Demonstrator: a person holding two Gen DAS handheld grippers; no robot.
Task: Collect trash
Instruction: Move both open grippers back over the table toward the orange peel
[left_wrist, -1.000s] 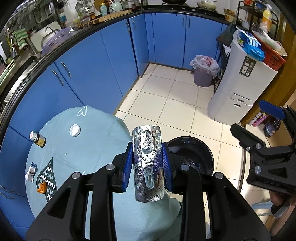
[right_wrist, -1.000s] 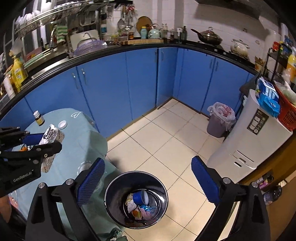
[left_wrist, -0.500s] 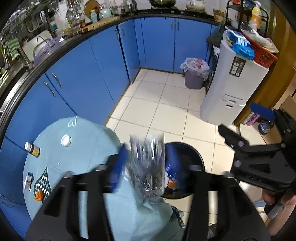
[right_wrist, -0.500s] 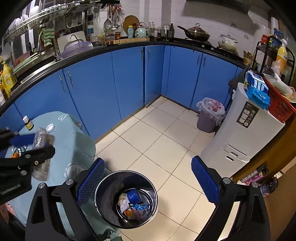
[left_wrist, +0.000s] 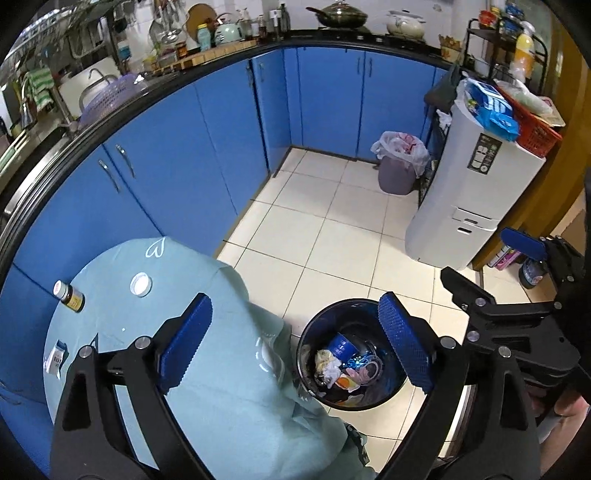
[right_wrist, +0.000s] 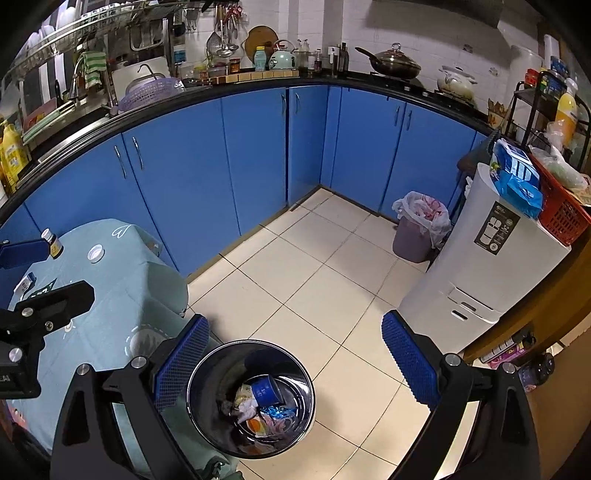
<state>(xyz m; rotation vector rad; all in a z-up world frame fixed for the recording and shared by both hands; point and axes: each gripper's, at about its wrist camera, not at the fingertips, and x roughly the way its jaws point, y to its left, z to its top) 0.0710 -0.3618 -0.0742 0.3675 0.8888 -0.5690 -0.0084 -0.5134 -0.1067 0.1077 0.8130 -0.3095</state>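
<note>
Left gripper (left_wrist: 295, 339) jaws have just been opening and stand wide, nothing between them. The bin (left_wrist: 354, 354) sits below, by the right-hand pad, trash heaped inside. Table leftovers, a small bottle (left_wrist: 69, 295) and a white cap (left_wrist: 140, 284), lie beyond the left-hand pad. Right gripper (right_wrist: 295, 365) gapes wide and empty above the bin. Best now: swing back tableward, jaws kept spread.

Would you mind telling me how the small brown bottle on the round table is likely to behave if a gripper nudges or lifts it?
The brown bottle looks small, so probably light to lift. It stands upright on a narrow base, so a sideways nudge may well tip it. Being round, it would likely roll across the tablecloth once down. If it is glass, which I cannot confirm, it may be slippery and breakable.
</note>
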